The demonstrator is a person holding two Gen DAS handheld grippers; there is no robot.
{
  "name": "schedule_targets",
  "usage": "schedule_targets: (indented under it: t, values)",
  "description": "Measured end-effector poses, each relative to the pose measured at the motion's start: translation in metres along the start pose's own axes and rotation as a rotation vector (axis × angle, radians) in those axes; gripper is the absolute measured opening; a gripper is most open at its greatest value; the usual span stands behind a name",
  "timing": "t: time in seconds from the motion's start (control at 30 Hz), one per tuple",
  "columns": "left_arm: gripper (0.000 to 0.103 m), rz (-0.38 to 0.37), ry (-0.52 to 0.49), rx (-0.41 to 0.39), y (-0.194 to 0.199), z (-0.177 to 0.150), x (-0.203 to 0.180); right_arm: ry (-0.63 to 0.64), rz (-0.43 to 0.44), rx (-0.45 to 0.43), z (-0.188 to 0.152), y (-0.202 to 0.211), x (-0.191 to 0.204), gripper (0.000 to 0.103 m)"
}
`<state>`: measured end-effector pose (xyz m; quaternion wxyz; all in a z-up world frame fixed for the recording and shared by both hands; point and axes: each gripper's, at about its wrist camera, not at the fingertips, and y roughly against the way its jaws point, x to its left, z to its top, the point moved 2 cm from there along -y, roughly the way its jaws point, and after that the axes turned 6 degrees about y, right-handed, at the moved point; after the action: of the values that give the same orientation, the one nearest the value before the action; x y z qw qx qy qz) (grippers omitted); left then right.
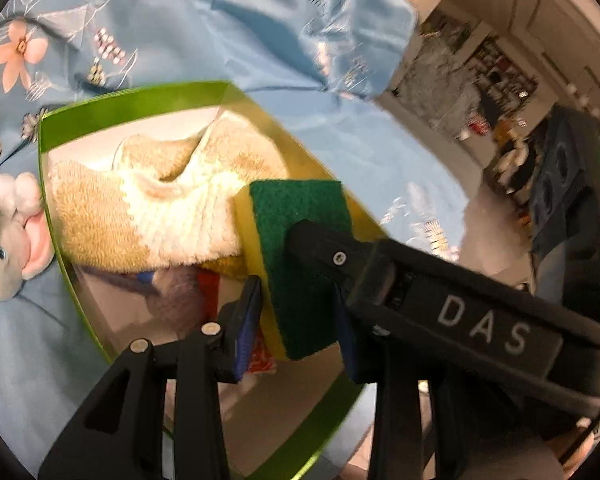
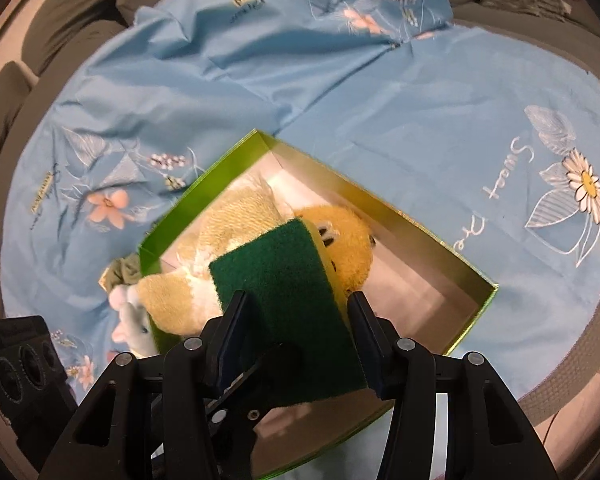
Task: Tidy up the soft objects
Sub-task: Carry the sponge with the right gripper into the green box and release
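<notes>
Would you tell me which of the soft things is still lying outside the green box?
The pale blue plush toy with a pink ear, lying on the blue sheet against the green box; the tan-and-white plush and sponge are over the box.

You lose the plush elephant [image 1: 8, 232] past nine o'clock, shelves [image 1: 496, 76] at two o'clock blurred, box [image 2: 452, 256] floor half hidden under toys.
</notes>
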<state>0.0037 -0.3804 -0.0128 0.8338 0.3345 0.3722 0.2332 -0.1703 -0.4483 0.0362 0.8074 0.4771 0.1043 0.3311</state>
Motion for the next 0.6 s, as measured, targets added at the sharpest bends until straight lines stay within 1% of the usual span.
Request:
schedule_targets:
  t: [0.07,0.13,0.23,0.3,0.33,0.37,0.4,0.43,0.47,0.5,0.57,0.6]
  values:
    - [0.032,0.028,-0.001,0.007,-0.004,0.000,0.003,-0.003,-0.003,0.023,0.000,-0.010,-0.002,0.054]
    - [0.033,0.047,-0.006,0.008,-0.006,0.000,0.003,-0.011,-0.004,0.026,0.000,-0.014,-0.004,0.054]
    - [0.034,0.058,-0.005,0.011,-0.008,0.000,0.004,-0.018,-0.011,0.017,0.001,-0.014,-0.007,0.054]
    - [0.036,0.055,-0.007,-0.003,-0.003,-0.001,0.005,-0.017,-0.008,0.010,0.001,-0.013,-0.006,0.055]
    - [0.037,0.047,-0.007,-0.007,0.000,-0.002,0.005,-0.019,0.002,0.006,0.001,-0.012,-0.005,0.062]
    - [0.040,0.021,-0.001,-0.012,0.005,-0.003,0.007,-0.024,0.002,0.001,0.001,-0.011,-0.006,0.067]
    - [0.041,-0.004,0.014,-0.018,0.011,-0.003,0.008,-0.025,-0.014,-0.018,0.002,-0.008,-0.006,0.078]
    - [0.045,-0.017,0.027,-0.025,0.013,-0.002,0.008,-0.022,-0.042,-0.043,0.003,-0.005,-0.005,0.084]
    - [0.052,-0.014,0.045,-0.039,0.021,-0.002,0.010,-0.019,-0.070,-0.070,0.004,-0.001,-0.004,0.085]
    - [0.055,0.006,0.058,-0.056,0.027,-0.002,0.013,-0.018,-0.083,-0.094,0.005,0.002,-0.002,0.085]
    - [0.068,0.037,0.072,-0.090,0.042,-0.002,0.020,-0.006,-0.060,-0.116,0.006,0.005,0.001,0.085]
    - [0.071,0.054,0.082,-0.108,0.050,-0.003,0.025,0.004,-0.037,-0.126,0.007,0.007,0.003,0.085]
